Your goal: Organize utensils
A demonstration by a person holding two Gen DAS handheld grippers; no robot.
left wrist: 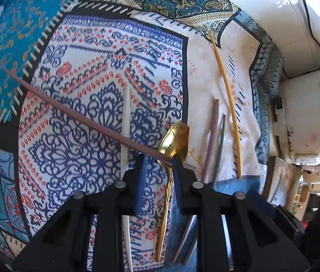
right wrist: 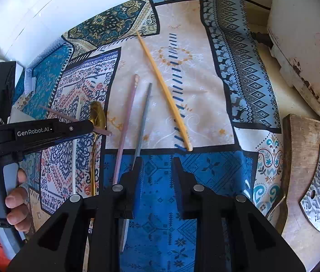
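Left wrist view: the left tongs (left wrist: 158,158) look clenched on a reddish-brown chopstick (left wrist: 80,115). Its thick end pokes out just past the right finger, and its long axis runs up and to the left across the patterned cloth (left wrist: 80,52) on the counter. Beneath the fingers lies a gold spoon (left wrist: 174,140), bowl pointing away, handle running back under the tongs. A white chopstick (left wrist: 126,122) lies just left of it. To the right lie a mauve chopstick (left wrist: 212,136), a grey chopstick (left wrist: 221,145) and a yellow chopstick (left wrist: 227,104), all lengthwise.

Right wrist view: the right tongs (right wrist: 157,161) are released and empty, hovering over the blue panel. The grey chopstick (right wrist: 144,117) passes by the left finger, and the mauve chopstick (right wrist: 127,124) lies just beyond it. The yellow chopstick (right wrist: 164,90) ends just ahead, slanting up-left. The right hand is nearer to this group, so the held stick likely needs turning to lie parallel beside them.
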